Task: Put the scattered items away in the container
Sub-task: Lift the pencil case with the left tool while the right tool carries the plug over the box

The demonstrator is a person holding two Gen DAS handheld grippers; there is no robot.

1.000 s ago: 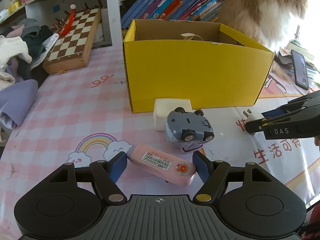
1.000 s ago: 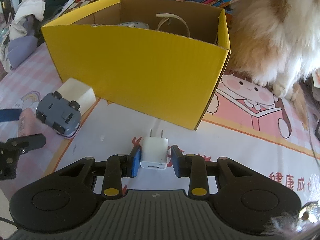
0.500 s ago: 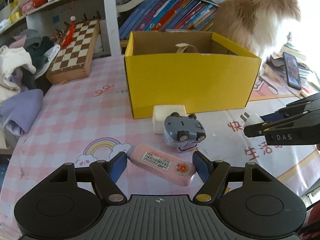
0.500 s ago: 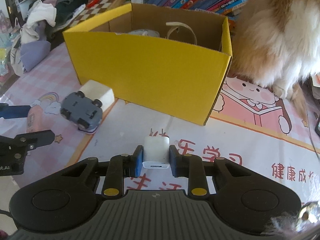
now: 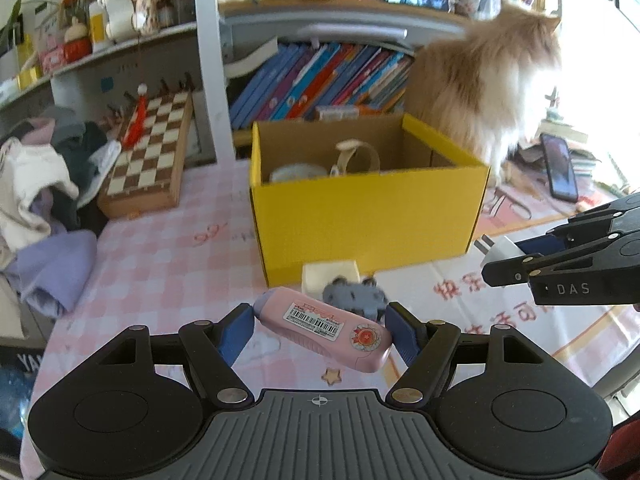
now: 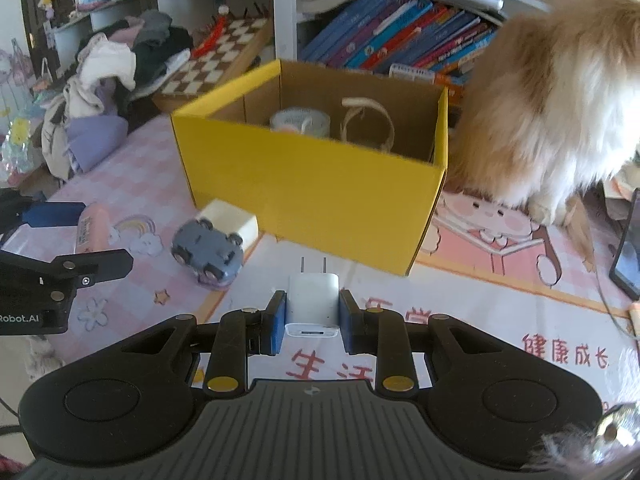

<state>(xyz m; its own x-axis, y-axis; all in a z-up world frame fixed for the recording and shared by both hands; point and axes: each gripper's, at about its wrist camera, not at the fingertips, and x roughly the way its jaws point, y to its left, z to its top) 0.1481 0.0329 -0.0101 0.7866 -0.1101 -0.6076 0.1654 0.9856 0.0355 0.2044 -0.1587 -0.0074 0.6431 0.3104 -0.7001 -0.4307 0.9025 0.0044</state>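
While both grippers are hovering above the worktop [image 5: 160, 256], each is carrying one item. The left gripper [image 5: 320, 330] is gripping a pink tube [image 5: 324, 328] crosswise, its blue fingers [image 5: 237, 332] spread fairly wide and pressing on the tube's two ends. The right gripper [image 6: 312, 322] is clamping a white charger [image 6: 313, 302], its fingers [image 6: 277, 322] drawn in narrow and pressing against the charger's two sides, with the plug prongs pointing forward toward the box [image 6: 320, 184].

The yellow box is sitting open on the worktop ahead of both grippers, and a cup [image 6: 300, 122] and a watch [image 6: 368, 122] are lying inside it. A grey toy car [image 6: 208, 254] is lying upside down, wheels up, just in front of the box, touching or nearly touching a cream block [image 6: 230, 220] that is sitting against the box wall. A fluffy cat [image 6: 560, 92] is standing beside the box on its right.
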